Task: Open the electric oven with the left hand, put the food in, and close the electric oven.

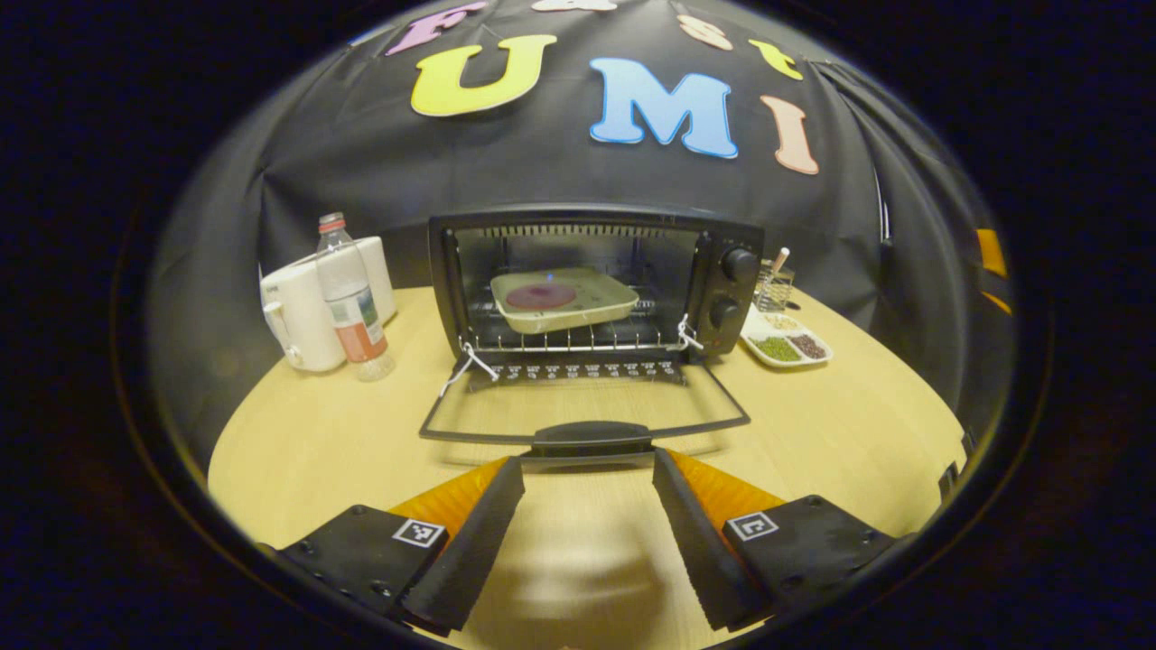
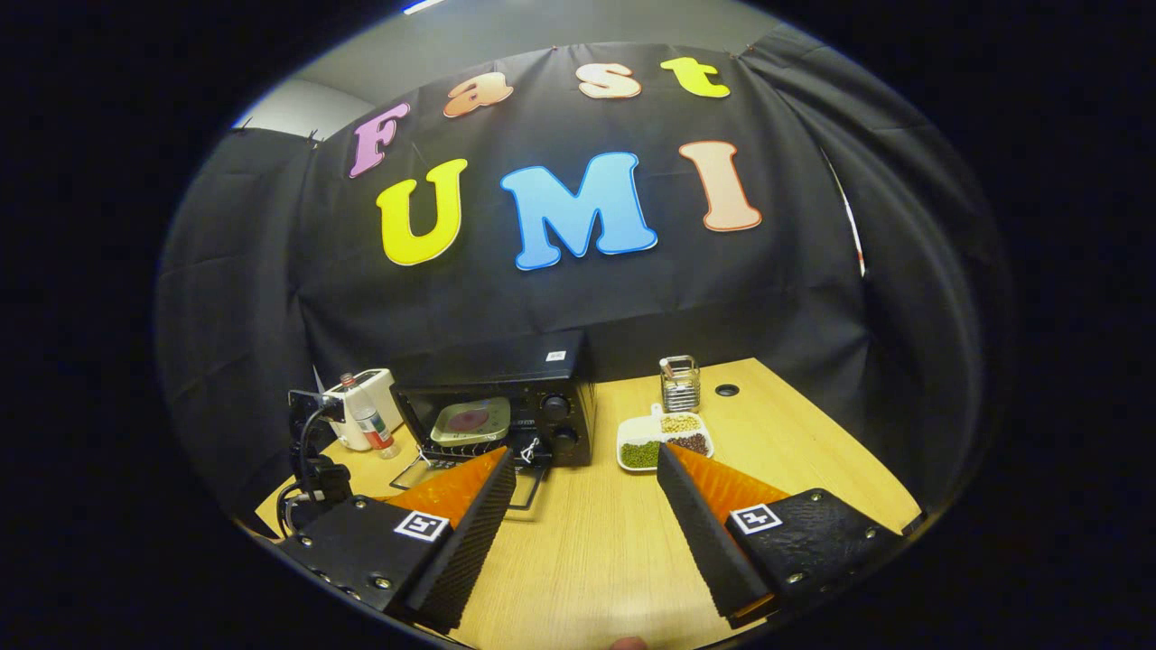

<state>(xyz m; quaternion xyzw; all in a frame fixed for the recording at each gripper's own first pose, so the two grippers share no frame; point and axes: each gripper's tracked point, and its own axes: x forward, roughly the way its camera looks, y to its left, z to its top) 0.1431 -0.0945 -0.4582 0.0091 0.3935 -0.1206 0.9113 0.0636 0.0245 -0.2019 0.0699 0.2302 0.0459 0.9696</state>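
Pale wooden tabletop in the left gripper view carries the black electric oven, door down, pale square dish of food on its rack, left gripper released near the handle, so closing remains, while the right gripper view shows the right gripper spread, holding nothing.

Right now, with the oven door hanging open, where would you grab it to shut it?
By the dark handle bar on the door's front edge, the part nearest the left gripper. The door lies flat, hinged at the oven, so come from the front, straddle the bar and lift.
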